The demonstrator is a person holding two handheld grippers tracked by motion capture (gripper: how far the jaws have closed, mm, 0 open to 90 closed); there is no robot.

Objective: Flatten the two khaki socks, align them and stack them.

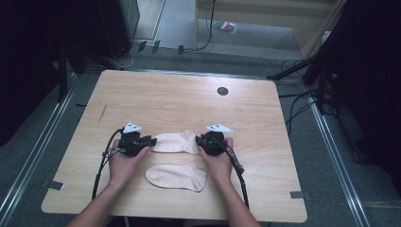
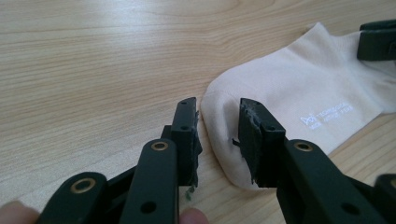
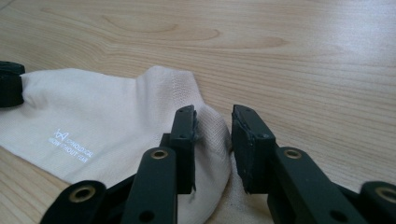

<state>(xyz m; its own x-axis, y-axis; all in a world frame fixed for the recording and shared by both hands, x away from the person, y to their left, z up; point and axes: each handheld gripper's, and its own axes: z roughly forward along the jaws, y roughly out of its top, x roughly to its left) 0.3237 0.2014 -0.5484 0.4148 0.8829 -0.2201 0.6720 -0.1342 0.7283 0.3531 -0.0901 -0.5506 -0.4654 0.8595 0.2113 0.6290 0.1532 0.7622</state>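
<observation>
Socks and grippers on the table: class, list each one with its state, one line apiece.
Far sock: flat, a gripper at each end.
Near sock: flat, untouched.
Left gripper: jaws astride the far sock's toe end, a gap showing.
Right gripper: jaws astride its other end, a gap showing.

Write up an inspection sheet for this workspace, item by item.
Surface: light wooden table, round dark grommet near the far edge.
Job's things: two pale socks; far sock lies flat between the grippers, near sock lies flat in front of it.
Clutter: nothing seen.
Grippers: left gripper straddles one end of the far sock, right gripper the other end; pads not yet pressing.
Cables: black cables trail from both grippers.
Surroundings: grey floor, loose cords, dark stands.
</observation>
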